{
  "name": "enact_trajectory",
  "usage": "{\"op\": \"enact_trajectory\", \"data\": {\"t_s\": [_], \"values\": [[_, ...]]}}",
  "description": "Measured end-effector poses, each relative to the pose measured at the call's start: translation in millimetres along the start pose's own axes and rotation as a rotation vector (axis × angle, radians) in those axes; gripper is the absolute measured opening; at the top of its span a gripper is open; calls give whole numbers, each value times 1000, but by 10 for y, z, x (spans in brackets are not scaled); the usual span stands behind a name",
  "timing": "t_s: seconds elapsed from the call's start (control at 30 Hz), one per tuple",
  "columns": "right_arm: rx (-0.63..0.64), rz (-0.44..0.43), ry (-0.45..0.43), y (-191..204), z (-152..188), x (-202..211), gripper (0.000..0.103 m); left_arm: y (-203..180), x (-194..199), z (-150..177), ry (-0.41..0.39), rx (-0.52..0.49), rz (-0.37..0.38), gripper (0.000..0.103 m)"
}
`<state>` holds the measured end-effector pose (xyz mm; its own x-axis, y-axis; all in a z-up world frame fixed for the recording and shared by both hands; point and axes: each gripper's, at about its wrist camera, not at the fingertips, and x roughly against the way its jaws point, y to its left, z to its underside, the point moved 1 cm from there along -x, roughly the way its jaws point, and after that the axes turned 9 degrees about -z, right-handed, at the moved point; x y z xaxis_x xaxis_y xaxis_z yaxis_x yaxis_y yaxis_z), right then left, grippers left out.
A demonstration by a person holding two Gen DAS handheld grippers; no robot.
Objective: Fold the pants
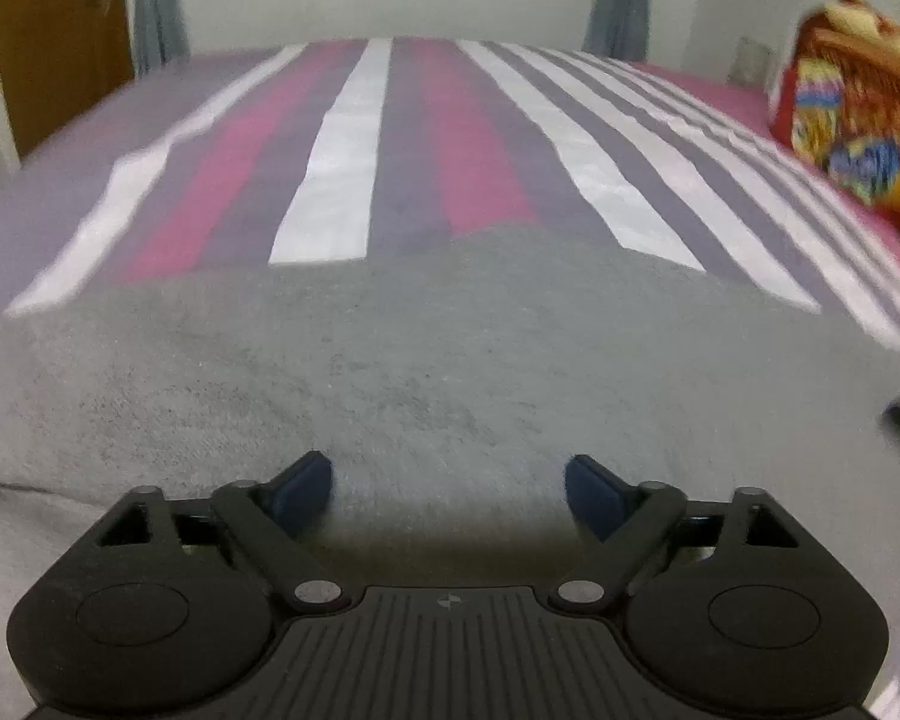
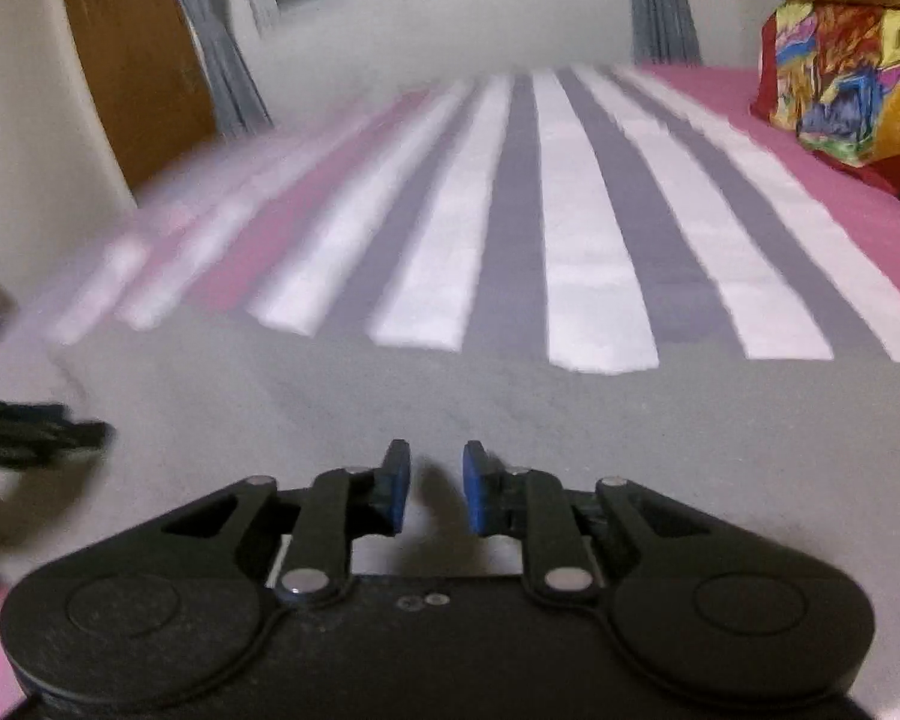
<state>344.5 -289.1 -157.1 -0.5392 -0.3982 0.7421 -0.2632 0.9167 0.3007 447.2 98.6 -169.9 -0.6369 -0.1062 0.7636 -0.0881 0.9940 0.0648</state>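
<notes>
Grey fleece pants (image 1: 390,372) lie spread flat over the near part of the bed and fill the lower half of both views (image 2: 510,408). My left gripper (image 1: 450,480) hovers just above the grey cloth with its blue pads far apart and nothing between them. My right gripper (image 2: 437,480) also points down at the pants. Its blue pads stand a narrow gap apart, and only the cloth below shows through the gap. A dark blurred shape at the left edge of the right wrist view (image 2: 30,432) looks like the other gripper.
The bed wears a sheet striped white, grey and pink (image 1: 342,150), which runs away from me beyond the pants. A bright multicoloured pillow (image 2: 846,78) sits at the far right. A wooden door (image 2: 138,72) and grey curtains (image 2: 228,60) stand behind the bed.
</notes>
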Motion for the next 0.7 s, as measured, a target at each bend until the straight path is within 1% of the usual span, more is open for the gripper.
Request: {"op": "enact_trajectory", "data": {"t_s": [0.03, 0.07, 0.1, 0.13, 0.17, 0.23, 0.3, 0.33, 0.37, 0.4, 0.43, 0.5, 0.53, 0.57, 0.6, 0.63, 0.67, 0.7], "values": [[-3, 3, 2, 3, -40, -29, 16, -3, 22, -40, -3, 4, -1, 86], [9, 10, -1, 51, -104, -10, 18, 39, 94, -65, -44, -2, -5, 86], [20, -6, -21, 106, -144, 20, 19, 95, 144, -81, -86, -10, -29, 86], [34, -51, -49, 187, -199, 34, 19, 183, 135, -76, -99, -19, -67, 86], [48, -81, -58, 255, -241, -3, 19, 294, 81, -85, -90, -17, -100, 86], [73, -148, -68, 456, -332, -164, 19, 511, -74, -96, -48, 15, -148, 86], [100, -212, -46, 707, -394, -386, 20, 634, -231, -73, -11, -4, -135, 88], [122, -212, -11, 844, -413, -541, 22, 656, -255, -100, -11, -16, -134, 88], [141, -184, 30, 961, -416, -699, 22, 685, -224, -145, -15, -15, -145, 88], [156, -156, 37, 1056, -428, -776, 23, 717, -164, -180, -32, -9, -155, 88], [164, -146, 28, 1108, -467, -781, 27, 758, -95, -191, -51, 2, -162, 88], [176, -171, -4, 1142, -487, -677, 26, 894, 37, -153, -73, 7, -172, 88], [209, -141, -14, 1097, -458, -620, 28, 962, 46, -107, -73, -8, -189, 88], [231, -91, -4, 1009, -415, -605, 28, 1056, 14, -63, -51, -31, -218, 88], [233, -64, 4, 865, -374, -556, 27, 1152, -40, -40, -27, -49, -218, 88], [218, -56, -2, 681, -344, -472, 26, 1216, -40, 24, -32, -54, -185, 88], [203, -37, -6, 532, -332, -404, 26, 1239, -19, 62, -42, -63, -168, 88], [194, -4, -9, 342, -304, -302, 22, 1216, -14, 70, -46, -91, -168, 88]]}}
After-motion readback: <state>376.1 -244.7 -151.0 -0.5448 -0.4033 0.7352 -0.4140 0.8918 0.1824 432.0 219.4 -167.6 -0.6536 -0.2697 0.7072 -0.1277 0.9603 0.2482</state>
